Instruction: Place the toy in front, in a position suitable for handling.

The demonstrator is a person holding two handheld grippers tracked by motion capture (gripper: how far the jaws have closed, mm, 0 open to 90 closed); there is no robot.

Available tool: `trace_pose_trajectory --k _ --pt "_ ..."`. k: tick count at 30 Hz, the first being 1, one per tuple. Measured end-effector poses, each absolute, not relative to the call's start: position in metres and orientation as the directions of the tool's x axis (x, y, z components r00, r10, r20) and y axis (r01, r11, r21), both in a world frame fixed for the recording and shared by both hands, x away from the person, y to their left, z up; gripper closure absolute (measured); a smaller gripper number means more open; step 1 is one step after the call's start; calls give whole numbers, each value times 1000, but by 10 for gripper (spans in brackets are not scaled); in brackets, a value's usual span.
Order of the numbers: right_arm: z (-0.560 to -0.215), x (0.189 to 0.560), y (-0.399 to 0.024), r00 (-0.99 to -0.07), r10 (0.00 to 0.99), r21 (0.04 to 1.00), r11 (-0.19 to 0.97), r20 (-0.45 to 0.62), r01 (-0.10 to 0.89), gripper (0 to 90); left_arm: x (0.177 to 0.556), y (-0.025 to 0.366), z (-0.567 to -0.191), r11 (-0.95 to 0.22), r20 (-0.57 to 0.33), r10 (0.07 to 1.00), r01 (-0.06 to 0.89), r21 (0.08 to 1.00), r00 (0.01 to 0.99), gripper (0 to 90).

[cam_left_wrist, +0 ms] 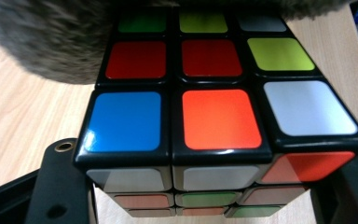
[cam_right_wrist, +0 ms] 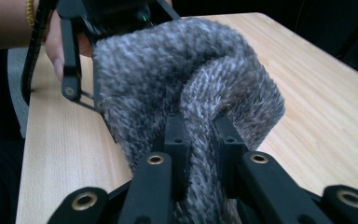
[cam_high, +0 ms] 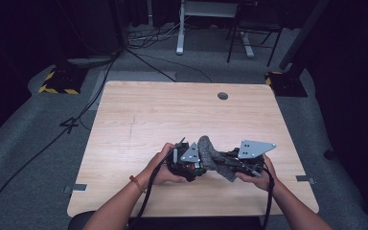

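Observation:
A scrambled colour cube point(cam_left_wrist: 219, 116) sits between the two black jaws of my left gripper point(cam_left_wrist: 200, 196), which is shut on its sides. In the high view that left gripper point(cam_high: 188, 165) is near the front middle of the wooden table point(cam_high: 172, 110). A grey fuzzy knitted cloth point(cam_right_wrist: 186, 79) is pinched in a fold by my right gripper point(cam_right_wrist: 200, 135), which is shut on it. The cloth point(cam_high: 212, 157) bridges the two grippers and drapes over the far top of the cube, where its grey pile point(cam_left_wrist: 51, 42) covers the back corner. My right gripper point(cam_high: 230, 165) is just right of the left one.
A round cable hole point(cam_high: 223, 96) lies at the back of the table. Bare wood stretches behind and to both sides of the hands. Cables, desk legs and yellow-black striped bases point(cam_high: 57, 86) are on the grey floor beyond the far edge.

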State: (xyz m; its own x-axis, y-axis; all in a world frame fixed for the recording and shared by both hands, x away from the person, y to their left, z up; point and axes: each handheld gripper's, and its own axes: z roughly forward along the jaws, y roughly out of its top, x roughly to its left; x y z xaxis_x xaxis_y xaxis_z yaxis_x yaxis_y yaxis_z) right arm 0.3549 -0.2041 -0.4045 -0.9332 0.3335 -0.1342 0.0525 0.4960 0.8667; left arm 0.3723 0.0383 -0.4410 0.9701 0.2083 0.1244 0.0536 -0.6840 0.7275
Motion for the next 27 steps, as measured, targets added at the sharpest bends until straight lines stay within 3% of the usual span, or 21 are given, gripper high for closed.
trace_pose_trajectory --k 11,18,27 --pt "-402 346 -184 -940 285 839 544 -189 -4 791 369 27 -445 -724 145 193 41 688 970 334" --pt "-408 354 -188 -910 343 802 597 -231 21 793 368 30 -443 -725 157 202 40 687 967 335" --pt "-420 371 -208 -900 404 800 588 -163 119 795 368 41 -431 -664 138 213 39 747 967 336"
